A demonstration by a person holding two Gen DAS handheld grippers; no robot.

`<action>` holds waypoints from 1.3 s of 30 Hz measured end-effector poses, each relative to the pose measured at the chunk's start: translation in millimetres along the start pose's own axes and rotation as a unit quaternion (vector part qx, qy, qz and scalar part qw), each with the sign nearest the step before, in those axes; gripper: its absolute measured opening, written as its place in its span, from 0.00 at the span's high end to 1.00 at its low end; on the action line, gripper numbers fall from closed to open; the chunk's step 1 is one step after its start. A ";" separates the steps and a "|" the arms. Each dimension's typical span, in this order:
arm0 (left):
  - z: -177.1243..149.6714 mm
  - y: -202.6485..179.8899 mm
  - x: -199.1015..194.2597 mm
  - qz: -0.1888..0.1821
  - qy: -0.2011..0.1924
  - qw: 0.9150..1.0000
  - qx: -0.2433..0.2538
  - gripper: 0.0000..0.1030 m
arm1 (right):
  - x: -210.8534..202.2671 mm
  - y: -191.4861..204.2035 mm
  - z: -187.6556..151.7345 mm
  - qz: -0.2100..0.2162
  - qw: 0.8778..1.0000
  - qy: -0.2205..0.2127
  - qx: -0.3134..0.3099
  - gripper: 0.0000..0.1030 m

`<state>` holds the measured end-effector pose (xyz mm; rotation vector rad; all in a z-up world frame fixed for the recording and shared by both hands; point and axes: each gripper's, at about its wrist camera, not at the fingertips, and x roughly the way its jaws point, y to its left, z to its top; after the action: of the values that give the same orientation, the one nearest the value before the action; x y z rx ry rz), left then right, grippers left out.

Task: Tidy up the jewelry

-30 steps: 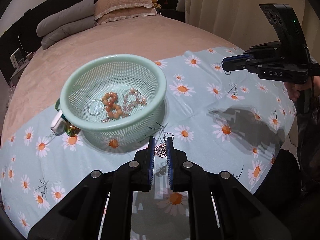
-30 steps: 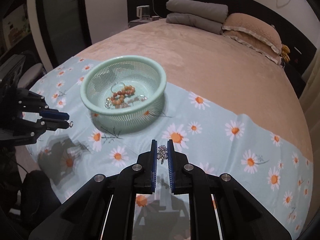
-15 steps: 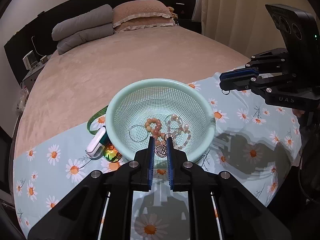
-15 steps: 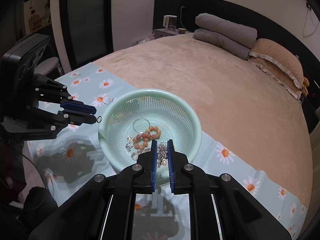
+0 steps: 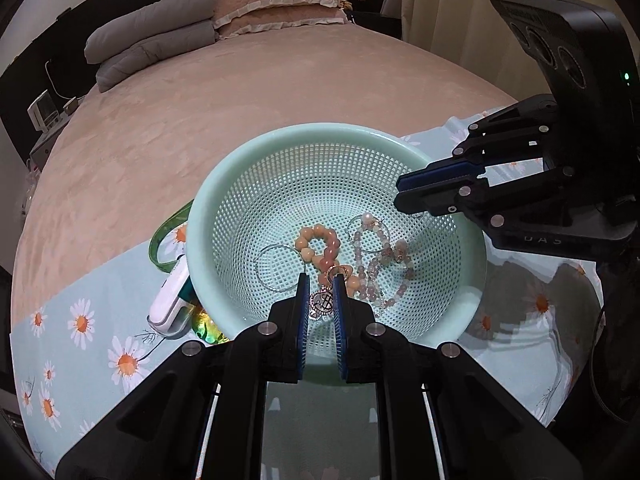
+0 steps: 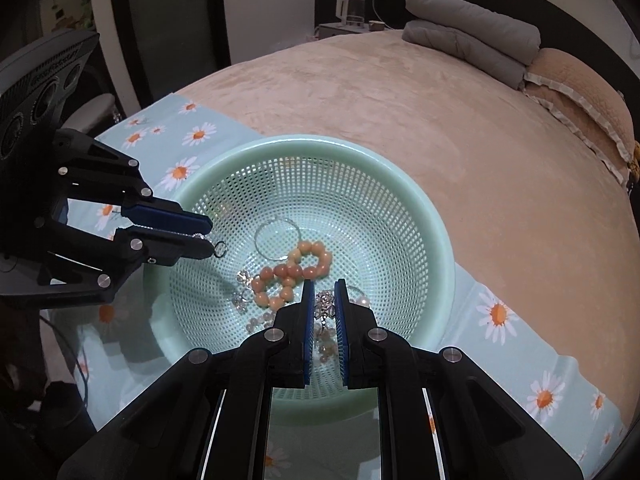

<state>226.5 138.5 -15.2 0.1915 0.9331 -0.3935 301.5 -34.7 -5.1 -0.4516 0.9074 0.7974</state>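
Both grippers sit over the mint-green mesh basket (image 5: 224, 216) on the daisy-print cloth (image 5: 80, 320). Left gripper (image 5: 321, 300) is clenched on a round silver pendant (image 5: 322, 302) (ring loop at its top), above the basket's near side. Right gripper (image 6: 322, 308) is clamped on a silver chain piece (image 6: 325, 309), hard to make out. Inside the basket lie an orange bead bracelet (image 5: 320, 246), a pale bead bracelet (image 5: 376, 264) and a thin silver hoop (image 5: 276, 266).

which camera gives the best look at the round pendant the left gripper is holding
The left wrist view: the round pendant faces the lens, pinched in the left gripper over the basket. The right wrist view shows only its small ring past the tips.
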 end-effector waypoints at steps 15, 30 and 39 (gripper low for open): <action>3.0 3.3 -5.4 0.034 -0.032 0.999 -0.012 0.12 | -1.5 -7.5 -3.0 -0.039 0.999 -0.026 0.000 0.31; -20.3 -0.4 -31.0 0.091 -0.042 0.995 -0.014 0.06 | -19.6 5.9 -19.6 -0.060 0.998 -0.025 -0.016 0.16; -30.6 -18.7 -37.3 0.092 -0.058 0.994 -0.019 0.06 | -32.0 9.1 -38.9 -0.061 0.998 -0.019 -0.022 0.15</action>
<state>176.3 140.5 -2.7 0.2155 0.8006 -0.2138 262.5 -67.5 -0.1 -0.5245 0.8195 0.7127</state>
